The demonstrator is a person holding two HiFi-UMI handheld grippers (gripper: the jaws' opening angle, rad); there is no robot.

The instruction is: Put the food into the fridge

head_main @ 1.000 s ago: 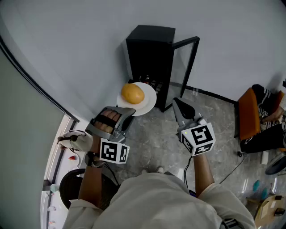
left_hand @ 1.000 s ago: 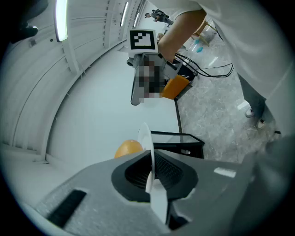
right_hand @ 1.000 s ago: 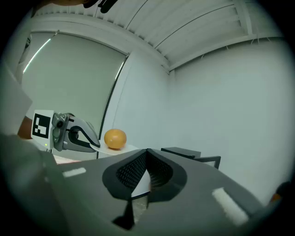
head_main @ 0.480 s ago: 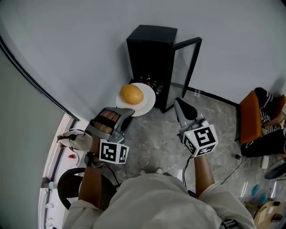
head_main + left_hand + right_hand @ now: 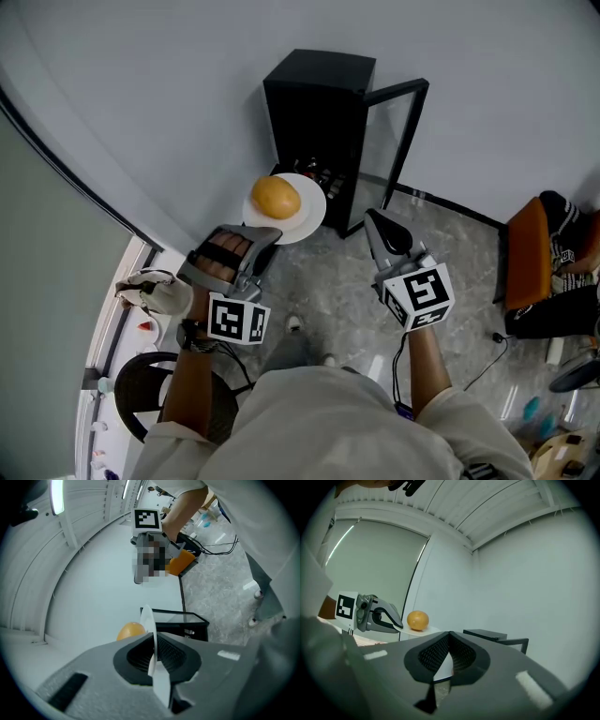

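I've stepped nearer the fridge (image 5: 319, 103); left gripper (image 5: 267, 239) clamps the plate (image 5: 307, 220) carrying the orange (image 5: 277, 197), right gripper (image 5: 378, 225) is closed, empty.

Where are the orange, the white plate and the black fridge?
orange (image 5: 277, 197), head view, middle of the fruit.
white plate (image 5: 313, 217), head view, bare rim right of the orange.
black fridge (image 5: 323, 70), head view, its top panel.
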